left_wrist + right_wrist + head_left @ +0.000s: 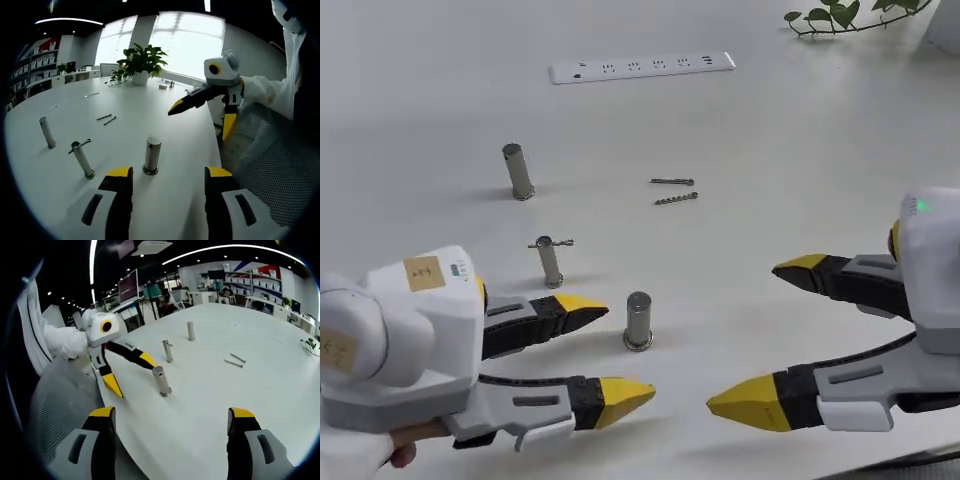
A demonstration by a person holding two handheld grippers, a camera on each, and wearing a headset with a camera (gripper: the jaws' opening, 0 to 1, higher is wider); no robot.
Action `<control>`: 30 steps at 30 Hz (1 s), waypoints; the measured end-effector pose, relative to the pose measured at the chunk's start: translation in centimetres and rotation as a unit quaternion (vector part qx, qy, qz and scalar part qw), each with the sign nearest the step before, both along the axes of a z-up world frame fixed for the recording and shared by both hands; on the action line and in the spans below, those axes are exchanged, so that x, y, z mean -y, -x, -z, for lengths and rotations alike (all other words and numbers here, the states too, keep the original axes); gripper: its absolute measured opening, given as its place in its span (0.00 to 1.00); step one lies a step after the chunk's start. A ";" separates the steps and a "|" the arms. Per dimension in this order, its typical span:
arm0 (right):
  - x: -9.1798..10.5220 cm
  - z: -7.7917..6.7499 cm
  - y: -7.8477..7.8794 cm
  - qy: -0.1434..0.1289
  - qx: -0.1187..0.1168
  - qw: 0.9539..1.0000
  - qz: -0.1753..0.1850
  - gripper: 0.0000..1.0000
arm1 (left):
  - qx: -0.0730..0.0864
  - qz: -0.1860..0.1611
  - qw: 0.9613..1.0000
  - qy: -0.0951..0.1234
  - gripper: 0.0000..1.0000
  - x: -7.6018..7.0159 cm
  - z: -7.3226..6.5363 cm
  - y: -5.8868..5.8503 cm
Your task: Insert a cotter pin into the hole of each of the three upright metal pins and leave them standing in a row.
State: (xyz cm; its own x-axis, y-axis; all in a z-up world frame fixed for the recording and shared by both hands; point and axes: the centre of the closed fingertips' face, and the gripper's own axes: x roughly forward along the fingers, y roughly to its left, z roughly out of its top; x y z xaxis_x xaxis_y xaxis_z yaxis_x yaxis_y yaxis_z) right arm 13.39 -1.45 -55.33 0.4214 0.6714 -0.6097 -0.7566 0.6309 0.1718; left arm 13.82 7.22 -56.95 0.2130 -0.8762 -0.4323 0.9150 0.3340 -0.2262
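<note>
Head view: fingers wide on left gripper (627, 352), with unreadable tan labels (424, 272), and right gripper (743, 337).

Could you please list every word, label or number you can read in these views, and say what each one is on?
No text can be read.
Tan sticker on the left tongs: handwriting, too blurred to read.
Second tan sticker on the same body: marks, too blurred to read.
Power strip: any markings are too small to read.
</note>
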 end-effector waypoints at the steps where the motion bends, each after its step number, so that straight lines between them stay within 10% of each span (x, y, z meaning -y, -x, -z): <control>1: 0.0 0.0 0.0 0.002 -0.001 1.000 -0.002 0.91 | -0.002 -0.006 1.000 -0.003 0.60 -0.2 0.2 0.0; 8: 0.0 -0.4 0.1 0.006 0.003 1.000 -0.005 0.91 | -0.006 -0.015 1.000 -0.013 0.89 -0.9 0.0 0.5; 30: 1.2 -1.5 -2.5 0.051 0.014 0.998 -0.042 0.88 | -0.022 -0.087 0.996 0.011 0.99 -3.0 -1.4 0.8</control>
